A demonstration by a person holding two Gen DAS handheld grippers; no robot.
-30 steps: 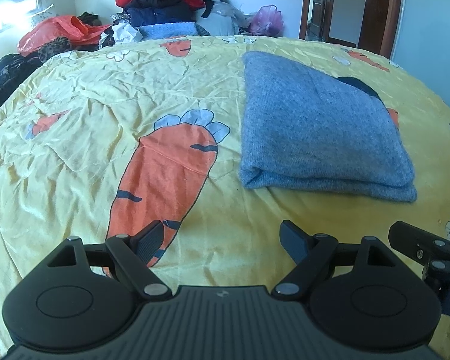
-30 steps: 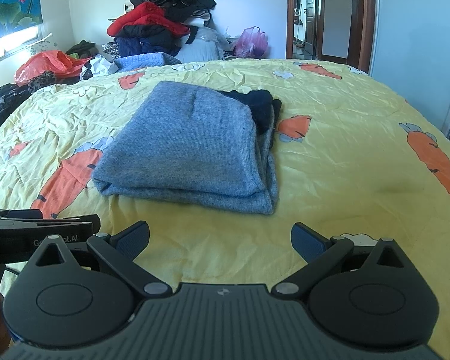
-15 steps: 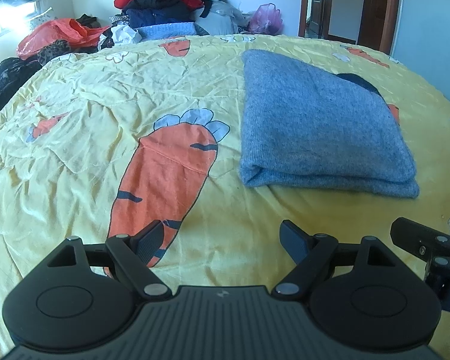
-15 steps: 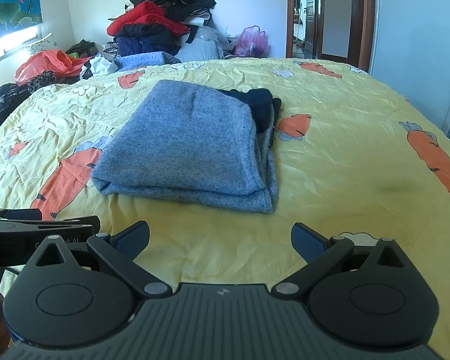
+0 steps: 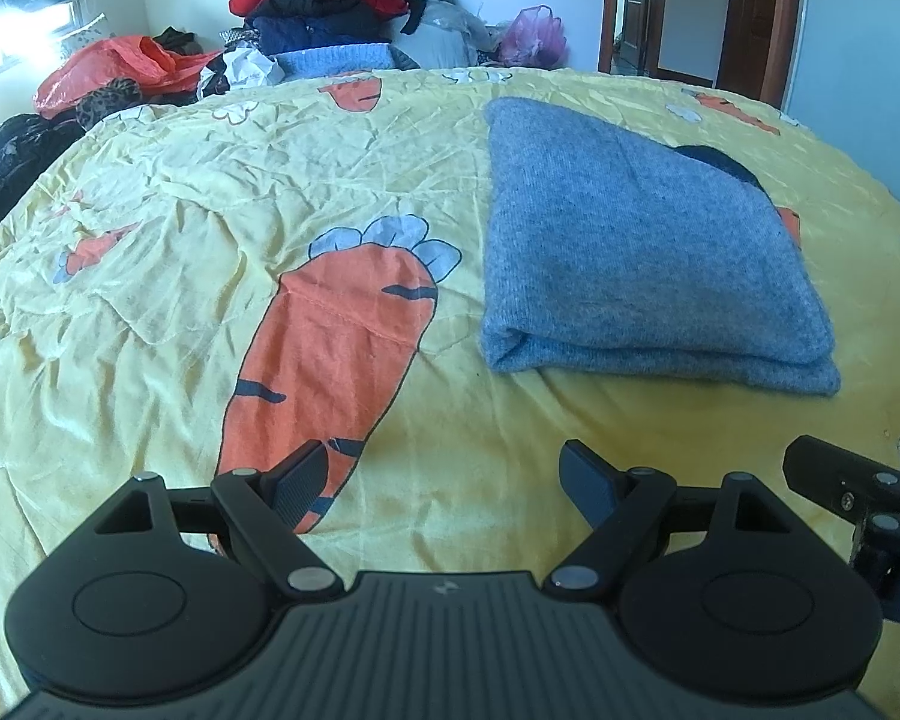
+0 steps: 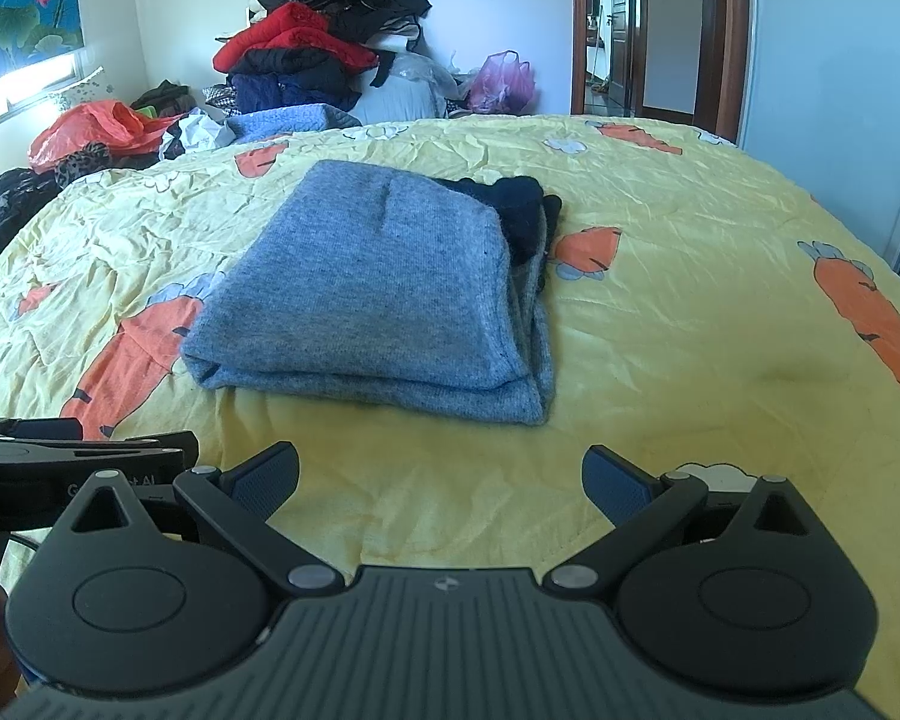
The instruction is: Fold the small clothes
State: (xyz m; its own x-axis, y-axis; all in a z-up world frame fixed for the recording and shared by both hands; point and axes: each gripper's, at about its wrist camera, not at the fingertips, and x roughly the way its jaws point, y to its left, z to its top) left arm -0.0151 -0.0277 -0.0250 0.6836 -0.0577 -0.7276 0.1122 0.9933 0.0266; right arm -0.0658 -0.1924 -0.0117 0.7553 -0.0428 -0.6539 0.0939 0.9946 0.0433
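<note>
A grey knitted garment (image 5: 636, 240) lies folded in a neat rectangle on the yellow carrot-print bedspread (image 5: 210, 228). It also shows in the right wrist view (image 6: 378, 288), with a dark navy part (image 6: 525, 210) sticking out at its far right edge. My left gripper (image 5: 441, 489) is open and empty, low over the bedspread, short of the garment and to its left. My right gripper (image 6: 441, 480) is open and empty, just short of the garment's near edge.
A tall heap of red, black and navy clothes (image 6: 318, 60) sits at the head of the bed, with an orange plastic bag (image 6: 90, 126) and dark clothes at the left. A pink bag (image 6: 504, 81), a doorway and a white wardrobe (image 6: 840, 78) stand at the right.
Both grippers have drawn back slightly from the folded garment; both stay open and empty. The garment has not moved.
</note>
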